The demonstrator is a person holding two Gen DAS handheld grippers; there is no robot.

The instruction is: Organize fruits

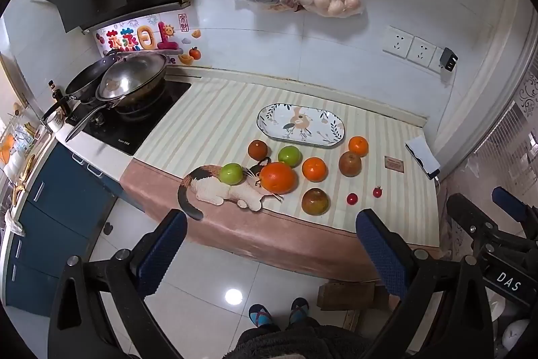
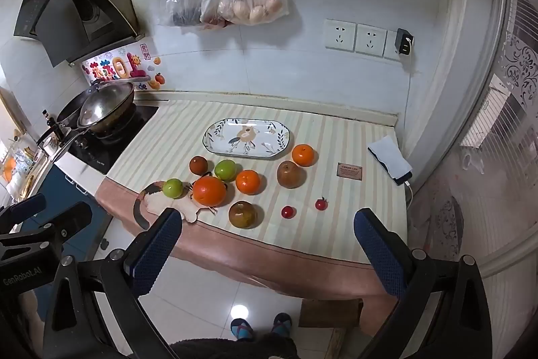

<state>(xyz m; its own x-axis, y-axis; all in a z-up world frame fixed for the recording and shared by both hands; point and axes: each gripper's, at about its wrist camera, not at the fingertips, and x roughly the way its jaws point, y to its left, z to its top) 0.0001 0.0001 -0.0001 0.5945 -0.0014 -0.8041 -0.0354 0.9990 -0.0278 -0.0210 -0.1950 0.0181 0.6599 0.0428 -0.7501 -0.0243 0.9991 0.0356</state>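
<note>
Both the left gripper (image 1: pixel 272 244) and right gripper (image 2: pixel 269 241) hang wide open, empty, near the counter, since the fruits (image 2: pixel 210 190) lie loose before the far, bare plate (image 2: pixel 215 137).

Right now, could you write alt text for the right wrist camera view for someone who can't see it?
Loose round fruits, orange, green and brownish, lie on a striped cloth-covered counter before an empty oval patterned plate. The open right gripper with blue padded fingers hovers at the counter's near edge, holding nothing.
</note>
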